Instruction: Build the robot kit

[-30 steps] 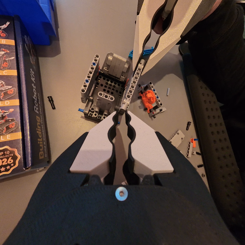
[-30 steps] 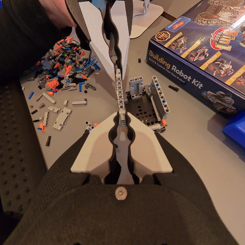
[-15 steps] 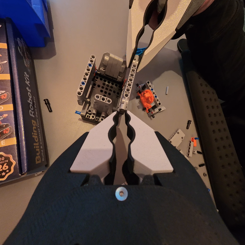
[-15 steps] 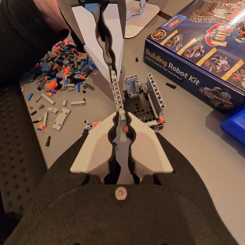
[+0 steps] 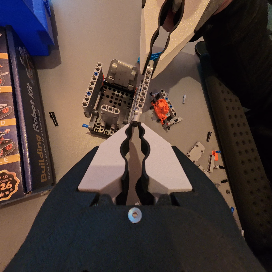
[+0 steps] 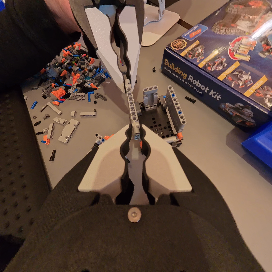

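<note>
A long grey perforated beam (image 5: 143, 91) stands along the right side of a small build with a black perforated base (image 5: 116, 100). My left gripper (image 5: 134, 125) is shut on the beam's near end, at its pale connector. My right gripper (image 5: 148, 69) comes in from the top and is shut on the far end. In the right wrist view the right gripper (image 6: 136, 128) clamps the beam (image 6: 131, 106) and the left gripper (image 6: 127, 86) pinches its other end. The build (image 6: 159, 122) sits just right of the beam.
A dark blue kit box (image 5: 33, 132) (image 6: 213, 82) and a blue bin (image 5: 26, 25) (image 6: 259, 147) flank the build. An orange gear sub-assembly (image 5: 161, 108) lies beside it. A pile of loose pieces (image 6: 73, 78), a black dotted mat (image 5: 242, 147) and a white stand base (image 6: 159, 25) border the table. The gap from one gripper's tips to the other's is roughly 7 cm. The right gripper is farther from the white stand base (image 6: 159, 25), some 40 cm, than the left, some 30 cm.
Both grippers keep their hold on the beam's two ends. The views shift only slightly; the build and beam stay in nearly the same place.
</note>
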A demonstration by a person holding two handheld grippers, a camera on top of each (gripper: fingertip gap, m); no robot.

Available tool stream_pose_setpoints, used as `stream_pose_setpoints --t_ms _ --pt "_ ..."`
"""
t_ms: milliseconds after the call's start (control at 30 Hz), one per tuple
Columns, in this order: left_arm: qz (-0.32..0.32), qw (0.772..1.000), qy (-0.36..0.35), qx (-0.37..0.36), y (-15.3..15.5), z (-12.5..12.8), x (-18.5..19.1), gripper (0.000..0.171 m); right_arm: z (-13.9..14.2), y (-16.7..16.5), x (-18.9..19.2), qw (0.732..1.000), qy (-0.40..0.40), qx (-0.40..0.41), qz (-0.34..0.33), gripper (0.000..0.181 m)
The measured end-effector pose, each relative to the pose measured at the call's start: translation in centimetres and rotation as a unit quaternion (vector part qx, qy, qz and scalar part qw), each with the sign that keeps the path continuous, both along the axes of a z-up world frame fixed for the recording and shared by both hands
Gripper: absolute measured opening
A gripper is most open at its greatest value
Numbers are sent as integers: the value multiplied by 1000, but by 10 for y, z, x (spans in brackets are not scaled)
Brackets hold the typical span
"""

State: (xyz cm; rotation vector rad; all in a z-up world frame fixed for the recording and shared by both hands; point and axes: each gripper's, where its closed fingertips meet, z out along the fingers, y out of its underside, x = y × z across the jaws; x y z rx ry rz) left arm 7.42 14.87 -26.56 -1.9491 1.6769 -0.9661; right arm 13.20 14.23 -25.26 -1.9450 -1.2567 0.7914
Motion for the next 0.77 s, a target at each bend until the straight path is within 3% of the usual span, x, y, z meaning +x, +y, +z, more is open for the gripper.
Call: stream_pose_setpoints --t_ms 367,767 --pt "-15 999 -40 23 -6 33 -7 9 40 -12 -18 994 73 70 37 5" --pt "-16 997 -53 61 -7 50 -9 8 50 -10 -33 989 105 96 32 10"
